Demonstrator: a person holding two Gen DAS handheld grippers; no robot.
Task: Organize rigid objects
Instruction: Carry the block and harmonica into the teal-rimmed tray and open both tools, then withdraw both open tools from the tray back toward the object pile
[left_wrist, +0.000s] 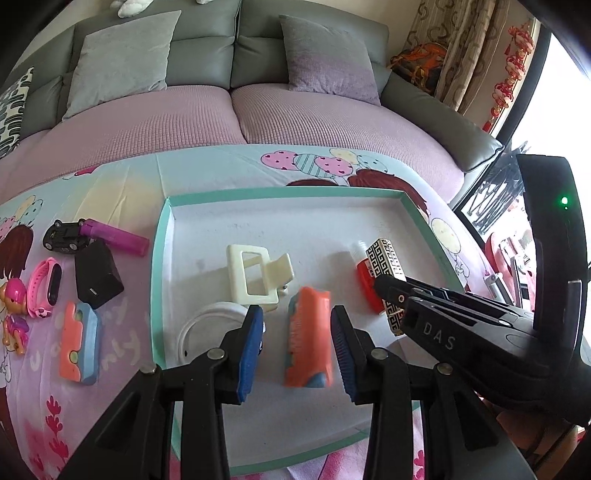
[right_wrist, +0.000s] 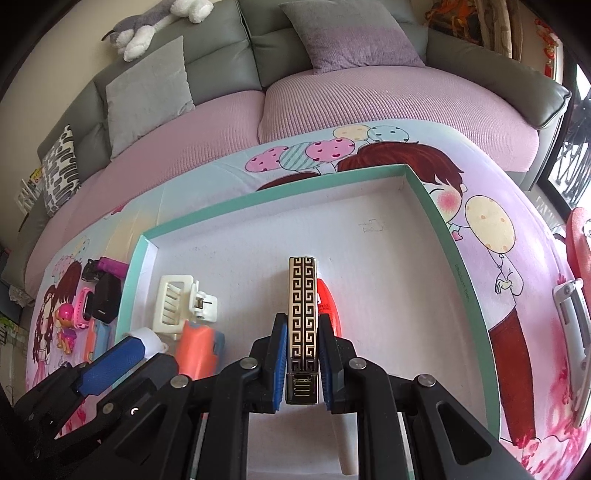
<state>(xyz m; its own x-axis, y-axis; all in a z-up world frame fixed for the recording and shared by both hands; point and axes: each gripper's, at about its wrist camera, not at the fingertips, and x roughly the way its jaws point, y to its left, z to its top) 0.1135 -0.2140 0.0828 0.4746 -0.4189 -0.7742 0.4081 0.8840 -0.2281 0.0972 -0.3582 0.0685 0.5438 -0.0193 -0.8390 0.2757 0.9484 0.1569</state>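
A white tray with a teal rim (left_wrist: 162, 236) (right_wrist: 436, 206) lies on a cartoon-print cloth. In it are a cream hair claw (left_wrist: 251, 273) (right_wrist: 177, 302), an orange-and-blue block (left_wrist: 308, 332) (right_wrist: 199, 350), a white lid (left_wrist: 207, 328) and a red tube (left_wrist: 365, 284) (right_wrist: 327, 299). My left gripper (left_wrist: 297, 343) is open, its blue pads on either side of the orange block's near end, empty. My right gripper (right_wrist: 303, 354) is shut on a black-and-gold patterned lighter (right_wrist: 303, 306) (left_wrist: 386, 266), held over the tray beside the red tube.
Left of the tray on the cloth lie a black toy car (left_wrist: 64, 236), a purple lighter (left_wrist: 118, 236), a black charger (left_wrist: 98, 280), a pink wristband (left_wrist: 46, 288), a toy figure (left_wrist: 14, 314) and a second orange-and-blue block (left_wrist: 79, 343). A sofa with cushions (left_wrist: 236, 110) stands behind.
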